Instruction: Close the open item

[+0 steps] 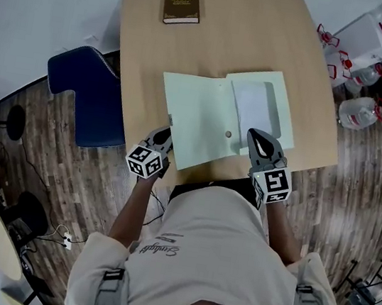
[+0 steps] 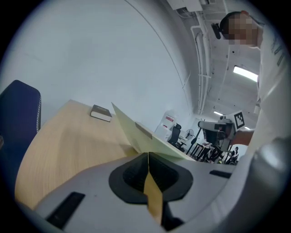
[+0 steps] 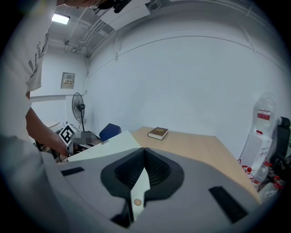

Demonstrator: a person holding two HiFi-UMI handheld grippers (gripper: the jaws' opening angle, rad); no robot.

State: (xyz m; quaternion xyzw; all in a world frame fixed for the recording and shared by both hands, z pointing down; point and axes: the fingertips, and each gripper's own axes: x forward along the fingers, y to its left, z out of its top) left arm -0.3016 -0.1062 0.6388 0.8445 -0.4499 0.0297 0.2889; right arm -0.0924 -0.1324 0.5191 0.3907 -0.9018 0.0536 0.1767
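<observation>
A pale wooden desk on dark plank floor — blue chair at its left, white walls, ceiling strip light.

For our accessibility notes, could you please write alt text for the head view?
A pale green folder sits open on a wooden table, its near edge clamped by the left gripper and right gripper a person holds. A brown book lies at the table's far edge.
</observation>
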